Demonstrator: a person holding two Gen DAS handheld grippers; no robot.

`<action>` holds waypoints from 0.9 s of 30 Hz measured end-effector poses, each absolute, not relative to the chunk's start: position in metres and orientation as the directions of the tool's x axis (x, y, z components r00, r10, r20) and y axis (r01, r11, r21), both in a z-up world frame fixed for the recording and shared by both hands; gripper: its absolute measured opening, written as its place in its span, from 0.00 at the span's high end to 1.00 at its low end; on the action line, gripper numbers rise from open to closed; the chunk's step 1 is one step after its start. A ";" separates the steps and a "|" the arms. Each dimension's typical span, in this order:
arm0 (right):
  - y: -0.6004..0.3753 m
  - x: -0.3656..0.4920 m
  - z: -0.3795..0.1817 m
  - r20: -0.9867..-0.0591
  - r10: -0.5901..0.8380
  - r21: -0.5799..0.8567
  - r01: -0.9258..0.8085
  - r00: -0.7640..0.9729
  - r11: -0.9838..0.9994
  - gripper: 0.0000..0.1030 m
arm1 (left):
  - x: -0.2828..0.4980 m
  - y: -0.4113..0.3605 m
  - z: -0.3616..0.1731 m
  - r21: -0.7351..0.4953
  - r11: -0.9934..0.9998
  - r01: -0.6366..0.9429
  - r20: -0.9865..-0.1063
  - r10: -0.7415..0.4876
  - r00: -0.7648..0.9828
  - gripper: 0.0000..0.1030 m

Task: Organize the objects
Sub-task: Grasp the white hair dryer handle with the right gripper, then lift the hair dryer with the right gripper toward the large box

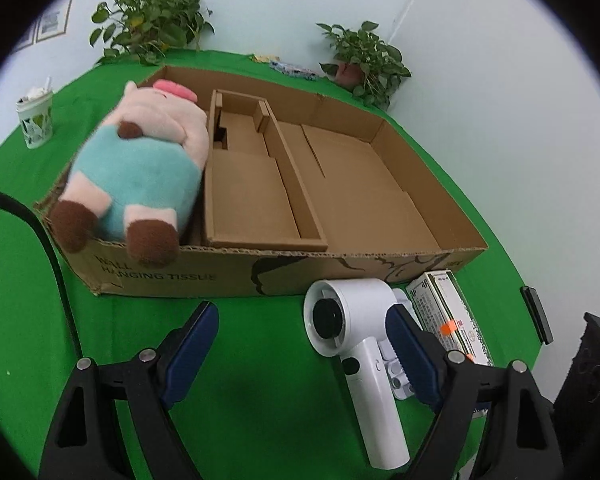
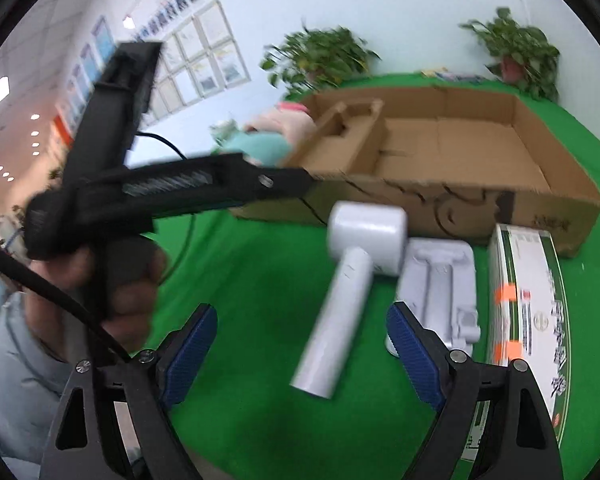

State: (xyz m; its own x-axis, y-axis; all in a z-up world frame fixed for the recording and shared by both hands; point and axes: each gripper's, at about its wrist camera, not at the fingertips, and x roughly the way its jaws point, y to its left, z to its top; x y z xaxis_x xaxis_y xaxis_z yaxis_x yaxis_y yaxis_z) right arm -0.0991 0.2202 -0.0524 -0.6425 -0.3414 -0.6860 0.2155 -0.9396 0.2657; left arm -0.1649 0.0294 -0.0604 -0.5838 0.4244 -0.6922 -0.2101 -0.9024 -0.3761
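Observation:
A cardboard box (image 1: 160, 276) with inner dividers sits on the green table; it also shows in the right wrist view (image 2: 452, 204). A plush pig (image 1: 140, 168) lies in its left compartment, feet over the front wall. A white handheld device (image 1: 360, 344) lies in front of the box, also seen in the right wrist view (image 2: 348, 280). Beside it lie a white plastic tray (image 2: 440, 288) and a white-green carton (image 2: 528, 312). My left gripper (image 1: 300, 344) is open and empty, just left of the device. My right gripper (image 2: 300, 344) is open, above the device's handle.
Two potted plants (image 1: 152, 20) (image 1: 364, 60) stand at the table's far edge. A paper cup (image 1: 36, 120) stands at the far left. The left gripper's body and the hand holding it (image 2: 112, 220) fill the left of the right wrist view.

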 end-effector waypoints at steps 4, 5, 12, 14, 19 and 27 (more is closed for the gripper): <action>0.217 -0.108 -0.074 -0.738 -0.235 0.171 0.162 -0.633 -0.972 0.22 | -0.174 0.043 -0.081 -0.452 -0.859 -0.239 -0.711 0.509 -0.485 0.18; 0.217 -0.107 -0.075 -0.734 -0.223 0.154 0.163 -0.642 -0.975 0.26 | -0.174 0.046 -0.083 -0.465 -0.850 -0.249 -0.710 0.525 -0.469 0.20; 0.213 -0.114 -0.079 -0.739 -0.124 0.034 0.148 -0.662 -0.988 0.50 | -0.174 0.059 -0.093 -0.515 -0.810 -0.282 -0.703 0.587 -0.401 0.26; 0.211 -0.118 -0.080 -0.747 -0.133 0.044 0.150 -0.651 -0.988 0.54 | -0.172 0.059 -0.096 -0.528 -0.802 -0.280 -0.698 0.598 -0.395 0.30; 0.201 -0.126 -0.083 -0.764 -0.118 0.024 0.154 -0.635 -0.988 0.59 | -0.170 0.063 -0.101 -0.550 -0.783 -0.292 -0.695 0.622 -0.360 0.33; 0.208 -0.137 -0.092 -0.789 -0.120 0.048 0.134 -0.603 -0.990 0.71 | -0.171 0.075 -0.111 -0.539 -0.794 -0.283 -0.737 0.607 -0.298 0.61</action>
State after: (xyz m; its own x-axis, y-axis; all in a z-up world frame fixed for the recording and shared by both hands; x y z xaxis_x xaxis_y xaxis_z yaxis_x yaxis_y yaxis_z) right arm -0.1367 0.2079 -0.0918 -0.6025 -0.1203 -0.7890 0.1344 -0.9897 0.0483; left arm -0.1710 0.0748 -0.1111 -0.2984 0.6066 -0.7369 -0.2830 -0.7936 -0.5387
